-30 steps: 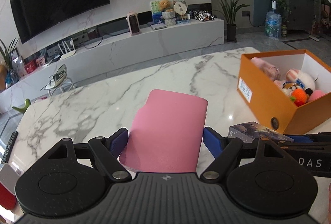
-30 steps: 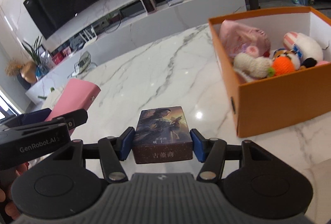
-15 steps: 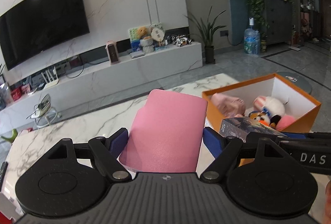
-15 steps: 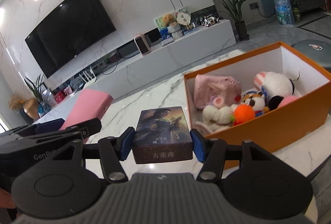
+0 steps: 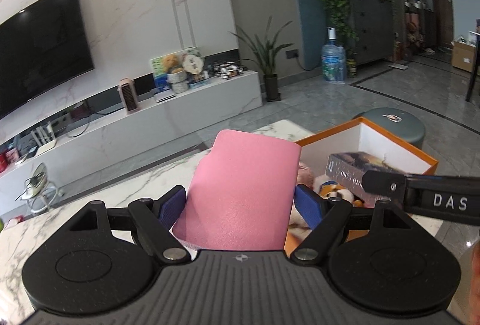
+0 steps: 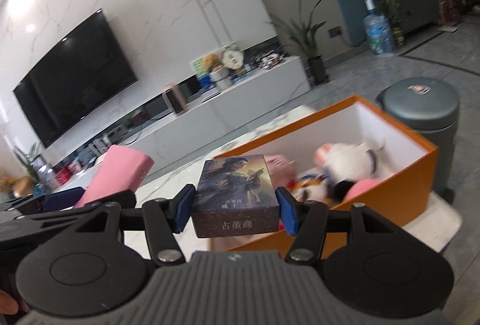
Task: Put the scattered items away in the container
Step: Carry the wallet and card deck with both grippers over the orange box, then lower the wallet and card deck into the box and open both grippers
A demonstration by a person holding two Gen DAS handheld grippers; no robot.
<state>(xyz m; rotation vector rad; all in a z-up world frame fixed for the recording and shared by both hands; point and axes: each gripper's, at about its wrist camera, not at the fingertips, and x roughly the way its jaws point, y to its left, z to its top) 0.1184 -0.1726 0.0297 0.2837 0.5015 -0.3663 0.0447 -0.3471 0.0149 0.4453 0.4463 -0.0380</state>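
With soft toys already inside the open orange cardboard box (image 6: 390, 199), we hold our last finds above its near edge: left gripper (image 5: 240, 202) pinching the flat pink case (image 5: 243, 193), right gripper (image 6: 234, 209) pinching the dark illustrated card box (image 6: 235, 199).

Home living room. Large curved black television (image 5: 36, 52) mounted on a white marble-veined wall. Long low white media console (image 5: 144, 121) beneath it, carrying a plush toy, small pink heater (image 5: 129, 95) and knick-knacks. Potted green plant (image 5: 268, 55), blue water-cooler bottle (image 5: 331, 61), grey tiled floor (image 5: 390, 97). White marble-patterned surface (image 5: 90, 199) in foreground.
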